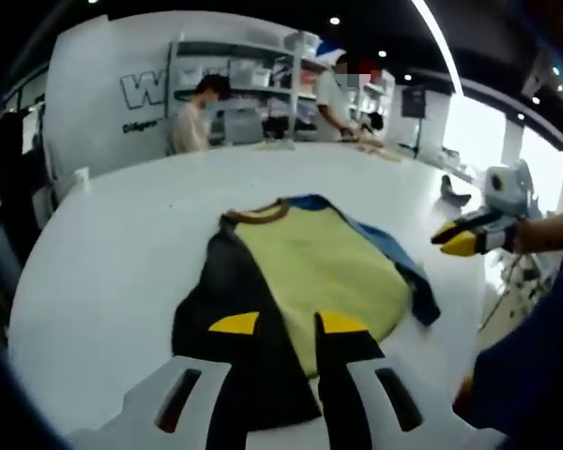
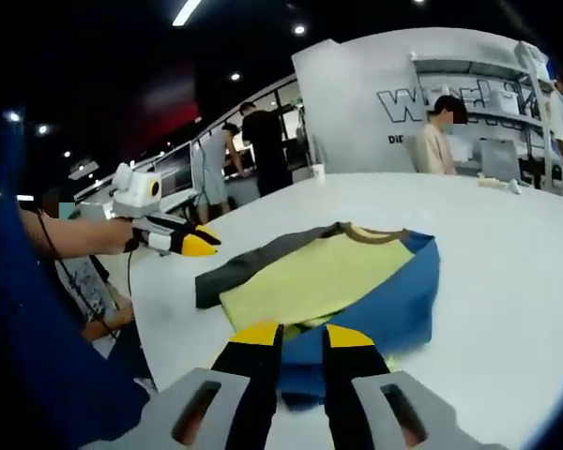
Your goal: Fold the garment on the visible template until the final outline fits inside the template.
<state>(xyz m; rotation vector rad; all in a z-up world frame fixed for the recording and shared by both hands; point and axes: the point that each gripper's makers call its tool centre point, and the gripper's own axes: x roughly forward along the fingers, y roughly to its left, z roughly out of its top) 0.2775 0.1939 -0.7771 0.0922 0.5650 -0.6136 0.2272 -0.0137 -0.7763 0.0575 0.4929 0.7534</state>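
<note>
A yellow, black and blue shirt (image 1: 310,272) lies flat on the white bench (image 1: 113,262). The left gripper (image 1: 288,323) and right gripper (image 2: 294,335) hover over its near edges, fingers apart, apparently holding nothing. Shelves (image 1: 253,80) with bins stand behind.

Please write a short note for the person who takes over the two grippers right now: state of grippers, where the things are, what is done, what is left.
Left gripper: open, over the dark side of the garment, holding nothing.
Right gripper: open, over the blue side, holding nothing.
The garment lies flat on the white table, collar away from the person.
Done: both sleeves seem folded inward.
Left: further folds. I cannot make out a template outline.
</note>
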